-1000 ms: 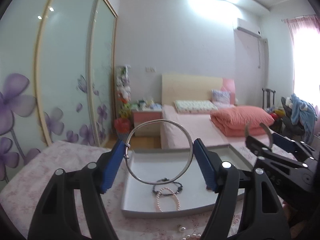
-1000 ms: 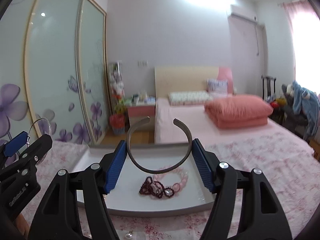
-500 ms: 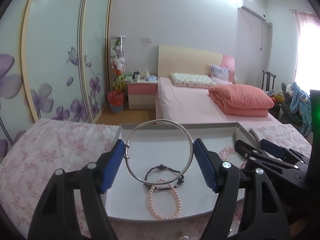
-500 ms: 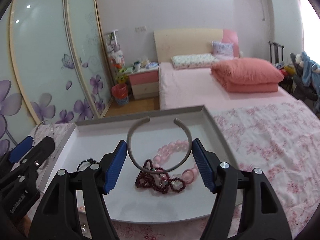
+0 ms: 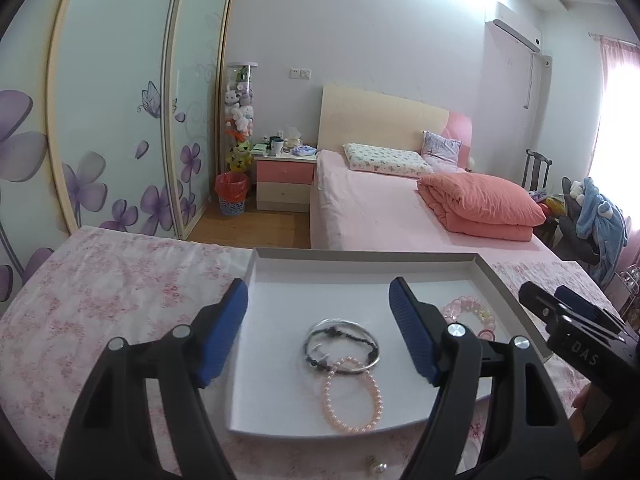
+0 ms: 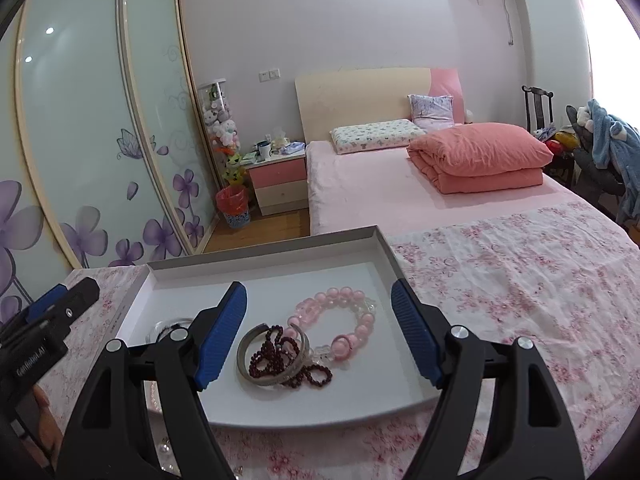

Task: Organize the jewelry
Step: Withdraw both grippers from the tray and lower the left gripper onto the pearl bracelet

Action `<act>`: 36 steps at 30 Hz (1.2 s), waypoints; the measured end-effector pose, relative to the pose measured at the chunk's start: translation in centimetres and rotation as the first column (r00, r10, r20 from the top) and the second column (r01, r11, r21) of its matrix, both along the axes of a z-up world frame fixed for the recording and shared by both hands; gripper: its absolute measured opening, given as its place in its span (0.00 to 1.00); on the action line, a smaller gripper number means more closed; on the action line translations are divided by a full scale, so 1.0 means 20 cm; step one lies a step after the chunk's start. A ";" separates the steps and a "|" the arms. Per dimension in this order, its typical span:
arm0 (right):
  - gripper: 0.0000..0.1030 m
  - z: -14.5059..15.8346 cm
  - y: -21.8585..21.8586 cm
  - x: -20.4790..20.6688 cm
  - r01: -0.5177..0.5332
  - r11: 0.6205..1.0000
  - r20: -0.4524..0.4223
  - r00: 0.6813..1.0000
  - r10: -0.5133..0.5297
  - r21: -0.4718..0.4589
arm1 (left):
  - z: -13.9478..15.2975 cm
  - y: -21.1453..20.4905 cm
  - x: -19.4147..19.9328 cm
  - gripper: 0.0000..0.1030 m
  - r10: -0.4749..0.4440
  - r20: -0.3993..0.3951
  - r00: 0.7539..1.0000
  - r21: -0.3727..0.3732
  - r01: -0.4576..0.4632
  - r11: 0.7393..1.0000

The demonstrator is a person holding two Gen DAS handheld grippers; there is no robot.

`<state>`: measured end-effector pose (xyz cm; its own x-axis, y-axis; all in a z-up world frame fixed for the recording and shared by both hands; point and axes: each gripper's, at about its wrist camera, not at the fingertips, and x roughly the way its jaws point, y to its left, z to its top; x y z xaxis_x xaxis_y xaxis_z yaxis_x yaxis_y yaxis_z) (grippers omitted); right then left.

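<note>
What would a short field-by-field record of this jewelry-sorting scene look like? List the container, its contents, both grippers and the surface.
container: shallow grey tray, on the cloth
left part of tray: thin silver bangle, black cord bracelet, pink pearl bracelet, overlapping
right part of tray: open silver cuff, dark red bead string tangled across it, big pink bead bracelet
left hand-held gripper: open, holds nothing
right hand-held gripper: jaws opening, nothing between them
surface: pink floral cloth
loose items: small pearls on the cloth in front of the tray

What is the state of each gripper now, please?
Left gripper: open, holding nothing.
Right gripper: jaws opening, nothing between them.
</note>
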<state>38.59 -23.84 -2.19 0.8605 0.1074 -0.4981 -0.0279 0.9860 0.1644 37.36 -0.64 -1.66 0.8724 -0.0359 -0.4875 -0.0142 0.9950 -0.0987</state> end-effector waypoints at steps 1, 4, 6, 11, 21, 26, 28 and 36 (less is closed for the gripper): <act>0.73 0.01 0.00 -0.02 -0.001 1.000 0.004 1.000 0.001 -0.001 | 0.01 0.01 -0.02 0.69 0.002 0.000 1.000 0.003 -0.002 1.000; 0.73 0.02 -0.01 -0.07 -0.005 1.000 0.011 1.000 0.005 0.000 | 0.02 0.01 -0.08 0.69 -0.005 0.001 1.000 0.008 0.005 1.000; 0.73 0.03 -0.02 -0.11 -0.008 1.000 0.011 1.000 0.008 -0.003 | 0.02 0.02 -0.13 0.69 -0.015 -0.003 1.000 0.009 0.015 1.000; 0.73 0.02 -0.04 -0.25 -0.022 1.000 0.001 1.000 0.022 -0.013 | 0.00 -0.01 -0.29 0.69 -0.078 -0.045 0.996 0.007 0.078 0.997; 0.73 -0.17 -0.04 -0.48 -0.072 0.994 -0.148 0.987 0.059 -0.082 | -0.29 -0.18 -0.46 0.59 -0.263 -0.294 0.919 -0.020 0.269 0.963; 0.73 -0.23 -0.06 -0.52 -0.075 0.994 -0.187 0.981 0.060 -0.076 | -0.38 -0.24 -0.45 0.52 -0.264 -0.356 0.896 -0.001 0.282 0.959; 0.73 -0.25 -0.06 -0.53 -0.074 0.995 -0.197 0.979 0.059 -0.072 | -0.39 -0.23 -0.43 0.49 -0.253 -0.371 0.894 -0.010 0.269 0.963; 0.73 -0.26 -0.06 -0.53 -0.080 0.994 -0.212 0.975 0.064 -0.071 | -0.42 -0.22 -0.40 0.21 -0.202 -0.389 0.899 0.030 0.232 0.972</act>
